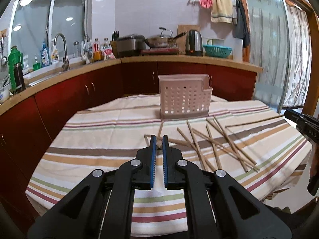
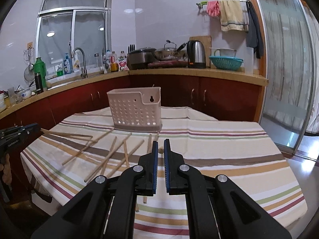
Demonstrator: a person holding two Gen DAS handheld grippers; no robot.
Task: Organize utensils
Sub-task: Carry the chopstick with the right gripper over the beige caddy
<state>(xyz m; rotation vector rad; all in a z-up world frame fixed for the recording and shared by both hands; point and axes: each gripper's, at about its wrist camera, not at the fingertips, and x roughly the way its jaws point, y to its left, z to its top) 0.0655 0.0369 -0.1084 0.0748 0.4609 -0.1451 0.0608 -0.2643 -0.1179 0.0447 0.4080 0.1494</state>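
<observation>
Chopsticks (image 1: 214, 145) lie scattered and crossed on the striped tablecloth (image 1: 95, 139), in front of the pale perforated holder (image 1: 184, 97) that stands upright near the table's far edge. From the right wrist view the same loose pile (image 2: 111, 153) sits to the left of that holder (image 2: 135, 109), and nothing can be seen sticking out of its top, so the sorting looks barely begun: about ten sticks are left on the cloth.

The left gripper (image 1: 159, 141) is closed on one chopstick, whose end shows between the blue pads; in the right wrist view that stick (image 2: 65, 134) juts from the left tool. The right gripper (image 2: 161, 147) is likewise clamped on a chopstick end-on, and the left wrist view shows the stick (image 1: 255, 121) held level above the table.

Both held sticks are clear of the cloth and well short of the holder. What remains, I judge, is to carry these two over, drop them in, then repeat for the pile.
</observation>
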